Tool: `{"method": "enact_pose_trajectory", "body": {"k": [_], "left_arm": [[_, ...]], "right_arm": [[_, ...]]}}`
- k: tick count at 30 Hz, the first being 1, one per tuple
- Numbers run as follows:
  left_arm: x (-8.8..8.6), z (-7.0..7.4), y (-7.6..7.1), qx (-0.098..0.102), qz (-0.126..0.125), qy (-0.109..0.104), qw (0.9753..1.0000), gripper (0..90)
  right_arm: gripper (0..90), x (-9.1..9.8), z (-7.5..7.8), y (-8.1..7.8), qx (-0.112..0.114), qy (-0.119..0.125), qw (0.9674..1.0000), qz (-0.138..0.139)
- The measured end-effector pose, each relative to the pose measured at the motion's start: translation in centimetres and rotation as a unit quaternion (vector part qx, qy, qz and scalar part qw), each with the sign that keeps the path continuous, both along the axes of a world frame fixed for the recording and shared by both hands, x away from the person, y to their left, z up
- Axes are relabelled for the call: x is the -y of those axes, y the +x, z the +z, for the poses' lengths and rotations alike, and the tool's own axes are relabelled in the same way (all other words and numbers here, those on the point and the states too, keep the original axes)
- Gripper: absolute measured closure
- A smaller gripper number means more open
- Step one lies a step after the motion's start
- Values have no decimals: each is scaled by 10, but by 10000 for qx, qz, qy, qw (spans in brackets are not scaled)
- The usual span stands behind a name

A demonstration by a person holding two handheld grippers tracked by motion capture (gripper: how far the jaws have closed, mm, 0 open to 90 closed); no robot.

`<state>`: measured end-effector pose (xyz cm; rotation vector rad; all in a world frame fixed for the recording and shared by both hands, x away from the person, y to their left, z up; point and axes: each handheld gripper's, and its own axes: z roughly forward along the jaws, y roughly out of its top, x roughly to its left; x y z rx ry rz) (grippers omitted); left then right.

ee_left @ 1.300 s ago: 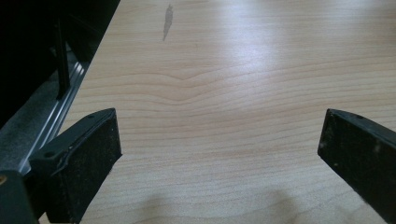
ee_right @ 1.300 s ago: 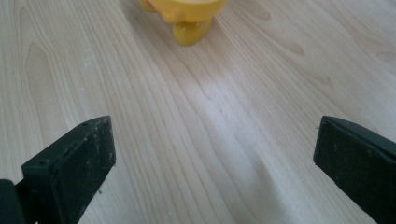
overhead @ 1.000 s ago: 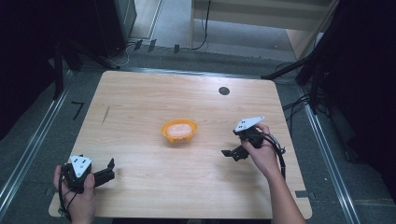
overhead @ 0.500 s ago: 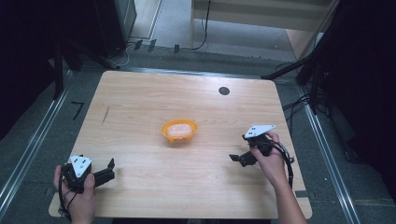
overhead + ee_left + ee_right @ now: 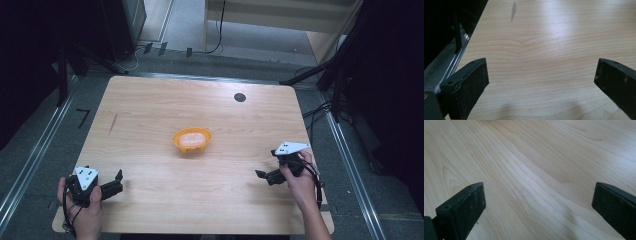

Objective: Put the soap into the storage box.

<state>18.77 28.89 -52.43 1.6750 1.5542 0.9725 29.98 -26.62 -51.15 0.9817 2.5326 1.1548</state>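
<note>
An orange bowl (image 5: 191, 140) with something pale inside sits at the middle of the wooden table (image 5: 150, 110). My left gripper (image 5: 118, 181) rests near the front left corner, held in a hand, its jaws wide apart with bare wood between them (image 5: 541, 75). My right gripper (image 5: 264, 175) is low over the table's front right, well to the right of the bowl and nearer the front edge. It is open too, and bare wood lies between its jaws (image 5: 539, 195).
A small black round hole (image 5: 240, 97) sits in the table's far right part. A dark streak (image 5: 113, 123) marks the wood at the left. Metal rails (image 5: 30, 165) run along both sides of the table, and cables lie on the floor beyond.
My right gripper has drawn back from beside the bowl toward the front right of the table. The left gripper has stayed still.
</note>
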Motion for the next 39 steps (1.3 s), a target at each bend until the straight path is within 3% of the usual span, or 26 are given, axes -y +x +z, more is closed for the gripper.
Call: {"method": "enact_pose_trajectory", "body": {"k": [24, 39], "left_arm": [[0, 0, 0, 3, 15, 9, 10000, 0], [1, 0, 0, 23, 20, 16, 10000, 0]], "right_arm": [[0, 42, -16, -40, 86, 146, 9973, -721], [0, 63, -21, -61, 85, 255, 9948, -985]]}}
